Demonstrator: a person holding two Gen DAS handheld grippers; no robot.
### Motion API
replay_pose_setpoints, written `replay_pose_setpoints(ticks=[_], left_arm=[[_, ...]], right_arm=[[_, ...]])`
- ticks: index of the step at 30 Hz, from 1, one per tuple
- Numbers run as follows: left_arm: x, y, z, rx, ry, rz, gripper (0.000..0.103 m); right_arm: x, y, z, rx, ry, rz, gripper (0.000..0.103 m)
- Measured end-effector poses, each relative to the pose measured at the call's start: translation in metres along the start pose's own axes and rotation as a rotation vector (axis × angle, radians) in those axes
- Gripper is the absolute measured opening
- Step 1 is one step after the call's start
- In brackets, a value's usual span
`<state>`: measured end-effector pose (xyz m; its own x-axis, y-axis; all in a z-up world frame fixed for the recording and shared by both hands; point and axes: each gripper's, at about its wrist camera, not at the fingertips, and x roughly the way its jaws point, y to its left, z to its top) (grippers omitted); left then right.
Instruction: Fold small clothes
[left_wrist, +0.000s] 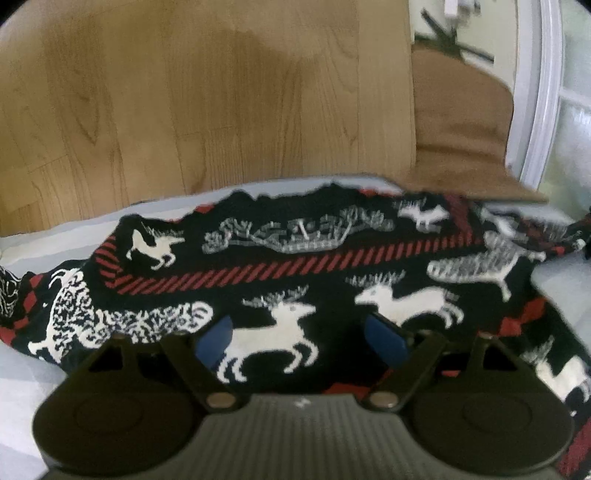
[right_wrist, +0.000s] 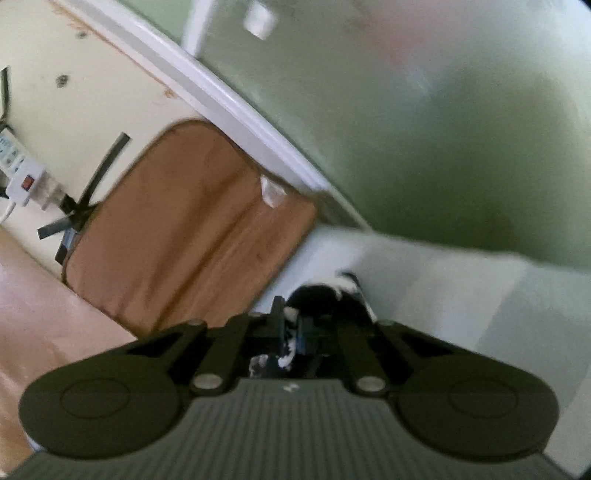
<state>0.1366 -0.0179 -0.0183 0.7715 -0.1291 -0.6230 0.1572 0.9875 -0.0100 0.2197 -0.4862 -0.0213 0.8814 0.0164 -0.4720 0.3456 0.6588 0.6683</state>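
**Garment across the near surface, floor beyond**

In the left wrist view the patterned garment lies spread left to right on the bed sheet, with the left gripper over its near part, fingers wide apart. The wood floor lies beyond it. A mat lies far right, beside a door frame. In the right wrist view the right gripper pinches a fold of the garment; a power strip lies far left of the mat.

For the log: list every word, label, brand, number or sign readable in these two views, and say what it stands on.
None can be read.
Patterned garment: only woven deer and stripe motifs, no lettering.
White power strip: red switch and faint marks, too blurred to read.
Left gripper body: small white mark, too small to read.
Right gripper body: small white mark, too small to read.
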Motion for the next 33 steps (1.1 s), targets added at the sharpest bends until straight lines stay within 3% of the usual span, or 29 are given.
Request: replay_pose_setpoints(ticks=[4,8,11,15,19,23,26,27,28,33], left_arm=[[-0.012,0.019,0.002,-0.090,-0.070,-0.087,0.083],[-0.025,0.055,0.009,-0.246,-0.137,-0.129,0.083],[-0.039,0.087,0.014,-0.346,-0.197,-0.063,0.083],[-0.048,0.121,0.017,-0.447,-0.244,0.010,0.083],[-0.046,0.139,0.019,-0.526,-0.235,0.011,0.083],[-0.039,0.137,0.021,-0.529,-0.202,-0.034,0.083],[-0.039,0.131,0.020,-0.490,-0.195,-0.035,0.084],[-0.038,0.129,0.019,-0.480,-0.193,-0.037,0.085],[-0.038,0.127,0.018,-0.473,-0.191,-0.038,0.085],[-0.035,0.125,0.017,-0.464,-0.180,-0.021,0.086]], right_arm=[[-0.026,0.094,-0.019,-0.294,-0.049,0.173,0.009],[-0.046,0.209,-0.079,-0.601,-0.025,0.392,0.009],[-0.044,0.268,-0.130,-0.684,0.051,0.534,0.009],[-0.021,0.316,-0.213,-0.683,0.221,0.661,0.009],[0.004,0.320,-0.293,-0.738,0.368,0.636,0.009],[0.014,0.302,-0.329,-0.795,0.437,0.579,0.009],[0.022,0.291,-0.329,-0.753,0.544,0.582,0.025],[0.023,0.286,-0.326,-0.721,0.570,0.585,0.045],[0.024,0.283,-0.321,-0.682,0.588,0.582,0.053],[0.017,0.253,-0.291,-0.504,0.669,0.588,0.055]])
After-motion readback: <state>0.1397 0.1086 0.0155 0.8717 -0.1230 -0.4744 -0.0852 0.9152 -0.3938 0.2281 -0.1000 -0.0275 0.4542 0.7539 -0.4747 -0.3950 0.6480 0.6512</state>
